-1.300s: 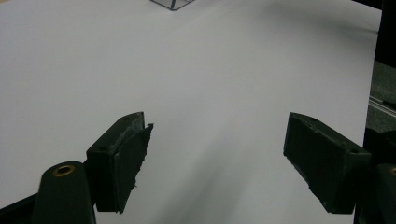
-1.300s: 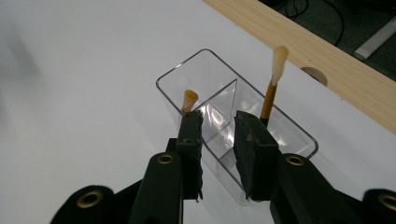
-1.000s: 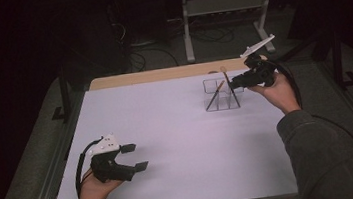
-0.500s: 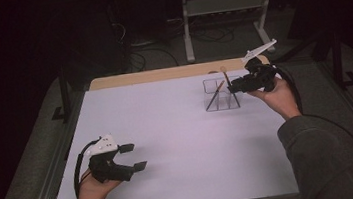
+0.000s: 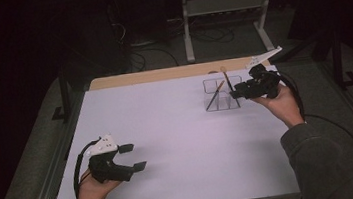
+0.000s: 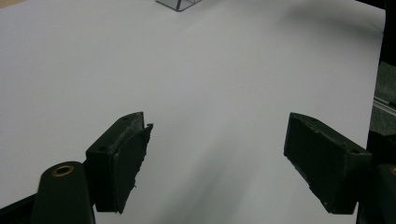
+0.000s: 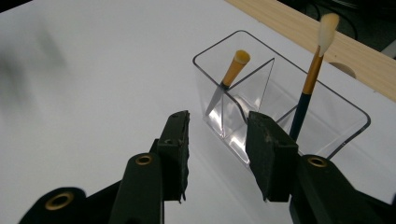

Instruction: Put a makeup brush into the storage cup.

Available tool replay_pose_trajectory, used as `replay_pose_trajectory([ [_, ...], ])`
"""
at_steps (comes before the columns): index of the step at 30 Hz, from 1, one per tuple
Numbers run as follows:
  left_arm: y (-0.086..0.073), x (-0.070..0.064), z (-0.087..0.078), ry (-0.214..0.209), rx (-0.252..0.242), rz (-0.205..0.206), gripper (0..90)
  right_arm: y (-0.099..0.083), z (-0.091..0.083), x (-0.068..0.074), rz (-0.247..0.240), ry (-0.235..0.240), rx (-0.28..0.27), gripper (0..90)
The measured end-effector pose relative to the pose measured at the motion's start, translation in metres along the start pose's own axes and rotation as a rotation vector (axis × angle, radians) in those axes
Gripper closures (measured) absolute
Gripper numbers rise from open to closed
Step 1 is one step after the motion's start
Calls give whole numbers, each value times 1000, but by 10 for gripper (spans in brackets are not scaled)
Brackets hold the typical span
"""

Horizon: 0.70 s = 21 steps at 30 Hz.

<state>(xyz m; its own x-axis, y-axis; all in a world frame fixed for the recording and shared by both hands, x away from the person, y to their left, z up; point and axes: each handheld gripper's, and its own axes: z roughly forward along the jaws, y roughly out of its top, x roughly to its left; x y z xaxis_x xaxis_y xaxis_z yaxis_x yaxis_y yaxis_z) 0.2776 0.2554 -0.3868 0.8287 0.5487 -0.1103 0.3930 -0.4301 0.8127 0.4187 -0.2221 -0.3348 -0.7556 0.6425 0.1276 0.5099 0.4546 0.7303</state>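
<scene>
High view: as the scene lies, a clear divided holder [image 5: 222,94] stands at the far right of the white tabletop [image 5: 179,144], with a short brush [image 5: 214,95] and a long brush [image 5: 228,84] leaning in separate compartments.
Right gripper [image 5: 236,93], high view: held just beside the holder, at its right.
Left gripper [image 5: 133,157], high view: well apart, at the near left, jaws spread and empty.
Left gripper view: jaws wide apart over bare tabletop; a corner of the holder [image 6: 179,3] at the top edge.
Right gripper view: jaws apart, holding nothing, aimed at the holder's near wall [image 7: 261,116].
Short brush [image 7: 229,77], handling: judged light, stiff, smooth; orange butt end uppermost.
Long brush [image 7: 308,86], handling: judged light and rigid; soft tuft on top, likely easily crushed.
Hold point: the bare shaft above the rim, below the tuft.
Holder, handling: probably hard, slick plastic, apt to slide or tip if nudged.
</scene>
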Motion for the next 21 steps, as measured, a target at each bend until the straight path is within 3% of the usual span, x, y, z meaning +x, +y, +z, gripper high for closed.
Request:
replay_pose_trajectory([
  [21, -2, 3, -1, 8, -1, -18, 203, -21, -4, 14, -12, 7, -20, 535],
])
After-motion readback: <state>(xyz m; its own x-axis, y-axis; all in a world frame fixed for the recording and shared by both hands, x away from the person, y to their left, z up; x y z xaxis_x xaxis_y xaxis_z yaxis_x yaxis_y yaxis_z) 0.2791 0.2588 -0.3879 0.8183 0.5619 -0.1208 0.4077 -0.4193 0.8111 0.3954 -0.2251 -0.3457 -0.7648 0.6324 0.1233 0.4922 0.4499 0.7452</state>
